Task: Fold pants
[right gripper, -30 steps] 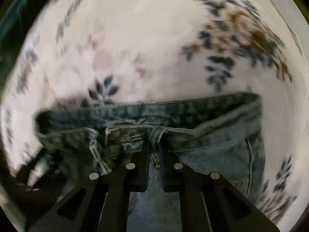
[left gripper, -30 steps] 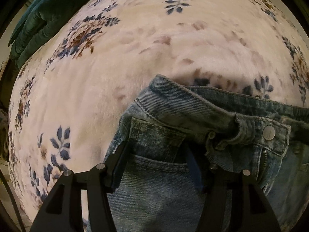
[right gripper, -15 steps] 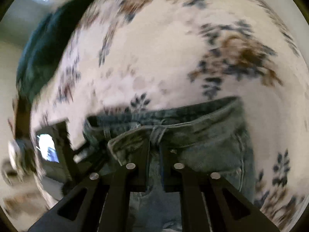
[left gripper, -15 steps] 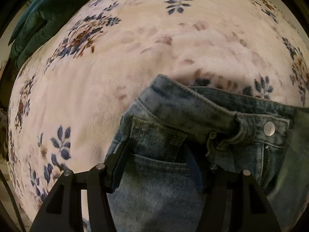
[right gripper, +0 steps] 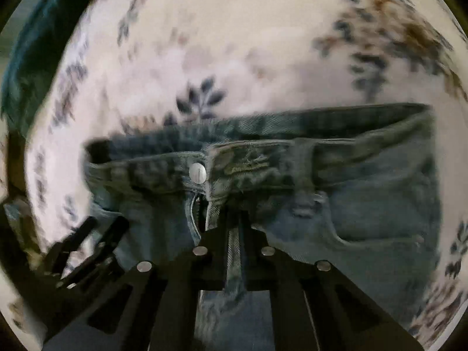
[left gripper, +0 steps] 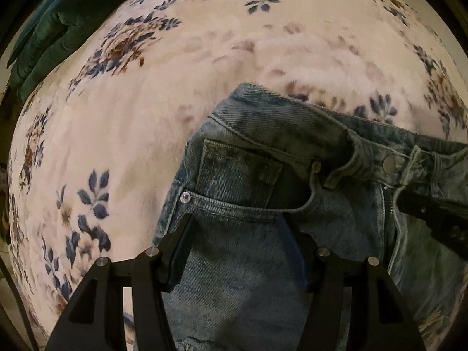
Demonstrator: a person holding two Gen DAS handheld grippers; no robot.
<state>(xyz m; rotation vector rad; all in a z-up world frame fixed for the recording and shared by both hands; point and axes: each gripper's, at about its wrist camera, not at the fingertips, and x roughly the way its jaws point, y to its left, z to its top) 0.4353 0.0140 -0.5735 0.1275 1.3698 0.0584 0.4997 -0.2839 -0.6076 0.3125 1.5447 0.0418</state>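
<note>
Pinching denim near the fly, the right gripper [right gripper: 234, 222] held the jeans [left gripper: 263, 175] while the left gripper [left gripper: 237, 231] hung spread wide over the front pocket.

Nearest the right wrist camera, its fingers were pressed together on a fold of fabric just below the metal button [right gripper: 198, 172]. The left fingers [left gripper: 181, 239] straddled the cloth under the pocket [left gripper: 239, 181] without closing. Beyond them the waistband [left gripper: 292, 117] lay across a floral blanket [left gripper: 146, 117], with a dark green cushion [left gripper: 52, 23] at the far left edge.
</note>
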